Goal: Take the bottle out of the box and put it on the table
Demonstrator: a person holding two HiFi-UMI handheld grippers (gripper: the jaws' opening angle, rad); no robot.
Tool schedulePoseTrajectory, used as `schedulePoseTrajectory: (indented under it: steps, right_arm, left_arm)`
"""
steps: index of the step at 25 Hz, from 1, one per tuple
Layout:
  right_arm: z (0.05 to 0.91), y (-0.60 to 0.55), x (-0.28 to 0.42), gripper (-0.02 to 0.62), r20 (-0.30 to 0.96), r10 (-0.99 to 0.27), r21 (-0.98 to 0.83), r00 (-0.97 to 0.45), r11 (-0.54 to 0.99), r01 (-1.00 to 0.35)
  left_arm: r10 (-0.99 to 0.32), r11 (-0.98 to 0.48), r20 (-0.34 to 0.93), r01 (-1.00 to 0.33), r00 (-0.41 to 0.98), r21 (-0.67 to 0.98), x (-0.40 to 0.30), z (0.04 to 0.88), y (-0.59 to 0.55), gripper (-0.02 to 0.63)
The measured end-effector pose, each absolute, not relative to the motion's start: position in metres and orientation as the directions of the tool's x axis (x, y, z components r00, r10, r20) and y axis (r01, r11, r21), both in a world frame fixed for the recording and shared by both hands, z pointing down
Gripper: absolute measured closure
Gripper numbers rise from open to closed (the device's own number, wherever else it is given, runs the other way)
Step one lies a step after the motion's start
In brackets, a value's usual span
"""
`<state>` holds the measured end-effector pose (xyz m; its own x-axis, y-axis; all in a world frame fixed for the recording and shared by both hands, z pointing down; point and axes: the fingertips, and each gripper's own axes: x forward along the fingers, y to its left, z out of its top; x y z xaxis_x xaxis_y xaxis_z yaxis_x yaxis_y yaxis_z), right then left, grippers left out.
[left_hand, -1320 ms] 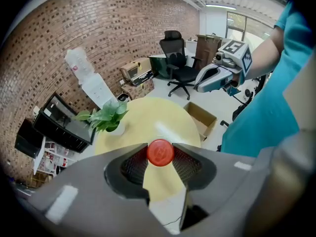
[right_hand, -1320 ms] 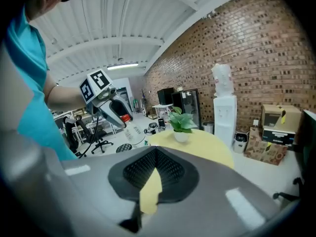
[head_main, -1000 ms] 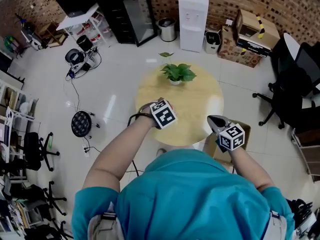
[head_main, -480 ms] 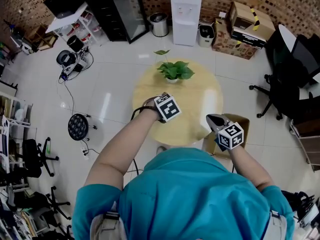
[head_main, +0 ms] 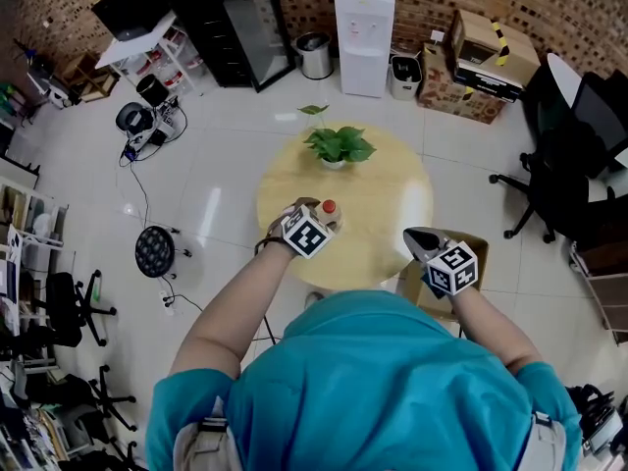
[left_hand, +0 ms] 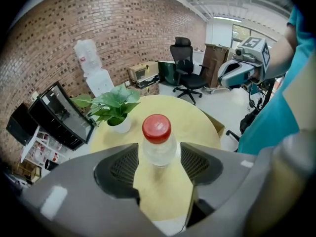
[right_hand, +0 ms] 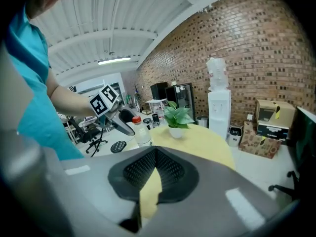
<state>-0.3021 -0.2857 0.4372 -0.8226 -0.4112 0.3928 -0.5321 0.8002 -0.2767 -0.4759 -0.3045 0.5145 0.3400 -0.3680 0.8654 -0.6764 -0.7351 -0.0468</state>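
Note:
A clear bottle with a red cap [head_main: 329, 206] stands upright on the round wooden table [head_main: 378, 189], near its front left. My left gripper [head_main: 320, 216] is around it. In the left gripper view the bottle [left_hand: 158, 144] sits between the pads with a gap on each side. The jaws have just been opening and now stand open. My right gripper [head_main: 412, 234] hovers over the table's right edge, above the open cardboard box [head_main: 479, 248], with its jaws shut on nothing [right_hand: 155, 154]. From the right gripper view the bottle [right_hand: 142, 133] shows beside the left gripper [right_hand: 126, 125].
A potted green plant [head_main: 337, 145] stands at the table's far side. The box is on the floor against the table's right edge. A black office chair [head_main: 559, 180] is to the right, a water dispenser [head_main: 365, 27] behind the table.
The left gripper has come down over the table and shifted toward me. The bottle's red cap, hidden under the marker cube before, now shows beside it. The right gripper has barely moved.

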Motion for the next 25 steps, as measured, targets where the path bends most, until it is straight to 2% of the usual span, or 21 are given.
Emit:
schedulePoseTrajectory:
  steps: [3, 7, 12, 16, 21, 25]
  right_arm:
    - [0.433, -0.279, -0.288, 0.594, 0.38, -0.403, -0.266, -0.833, 0.814, -0.516]
    - [0.408, -0.274, -0.268, 0.594, 0.356, -0.39, -0.236, -0.849, 0.842, -0.485]
    - [0.388, -0.251, -0.229, 0.594, 0.296, -0.366, -0.204, -0.882, 0.878, -0.433]
    - [0.4, -0.243, -0.193, 0.594, 0.242, -0.356, -0.218, -0.903, 0.887, -0.408]
    - [0.442, -0.22, -0.157, 0.594, 0.185, -0.358, -0.256, -0.915, 0.881, -0.397]
    - [0.443, -0.199, -0.172, 0.594, 0.181, -0.348, -0.238, -0.92, 0.892, -0.385]
  left_arm:
    - [-0.433, -0.672, 0.827, -0.74, 0.357, -0.033, -0.478, 0.502, -0.29, 0.324]
    - [-0.552, -0.553, 0.742, -0.833, 0.38, 0.015, -0.49, 0.469, -0.267, 0.333]
    - [-0.717, -0.424, 0.548, -0.894, 0.431, 0.148, -0.472, 0.43, -0.209, 0.453]
    - [-0.782, -0.413, 0.431, -0.892, 0.451, 0.185, -0.428, 0.41, -0.181, 0.481]
    - [-0.797, -0.458, 0.358, -0.873, 0.487, 0.168, -0.361, 0.414, -0.147, 0.483]
    - [-0.793, -0.485, 0.325, -0.857, 0.515, 0.174, -0.362, 0.414, -0.135, 0.483]
